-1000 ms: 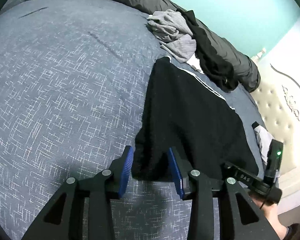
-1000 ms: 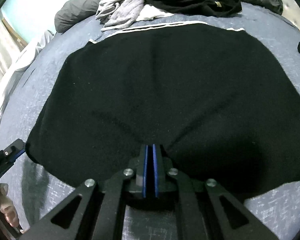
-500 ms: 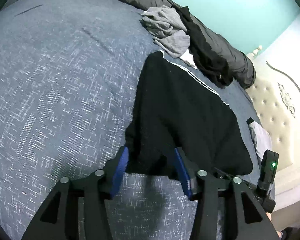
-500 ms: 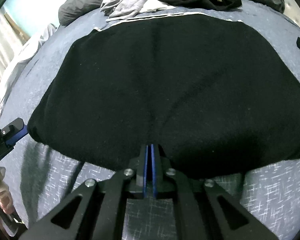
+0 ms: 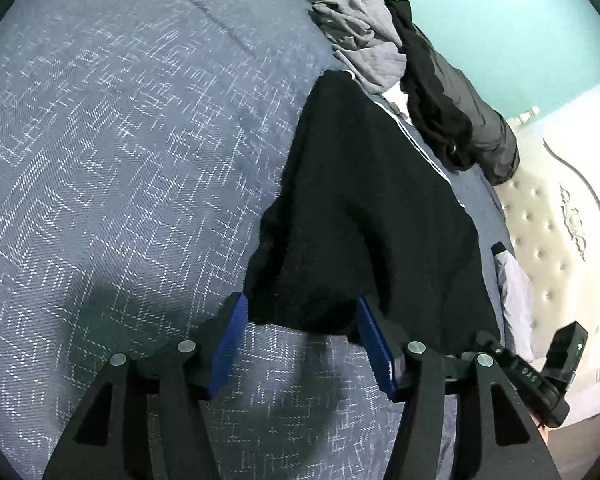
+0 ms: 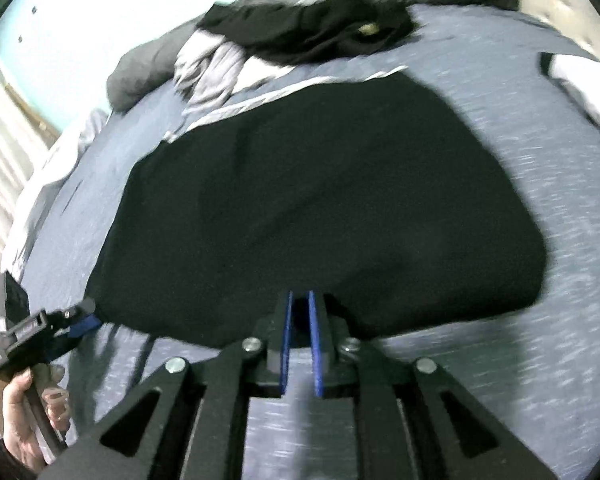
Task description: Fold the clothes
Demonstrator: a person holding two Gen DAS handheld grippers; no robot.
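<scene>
Now, compared with half a second ago, the left gripper is seen spread wider, its blue pads at the near corner of the one flat black knit garment on the blue-grey patterned bedspread. To the right, the right gripper, earlier pressed together on the hem, has been parted slightly, with dark cloth between its tips; whether it is gripped cannot be told. One heap of grey and black clothes lies behind.
</scene>
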